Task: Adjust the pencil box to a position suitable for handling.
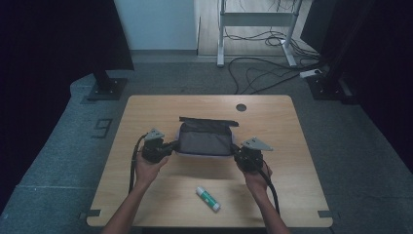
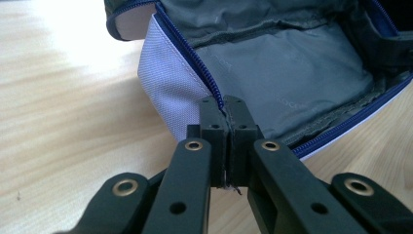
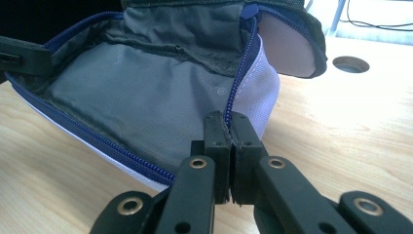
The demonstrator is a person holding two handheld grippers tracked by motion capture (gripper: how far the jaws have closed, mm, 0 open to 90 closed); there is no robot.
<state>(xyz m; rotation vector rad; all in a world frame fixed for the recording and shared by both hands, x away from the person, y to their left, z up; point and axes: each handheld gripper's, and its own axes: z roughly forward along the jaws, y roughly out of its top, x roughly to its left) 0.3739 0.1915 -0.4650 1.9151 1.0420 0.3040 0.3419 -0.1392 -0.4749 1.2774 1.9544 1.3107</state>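
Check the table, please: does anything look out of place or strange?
Nothing looks damaged or spilled. The pouch lies unzipped, its rim pinched at each end by the left gripper and right gripper. The glue stick lies alone near the front edge, apart from the pouch.

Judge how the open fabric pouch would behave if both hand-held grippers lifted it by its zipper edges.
The pouch would probably sag: its thin lining is creased. It looks empty, so likely light. The left hand-held gripper and right hand-held gripper pinch only the rim, so it may slip.
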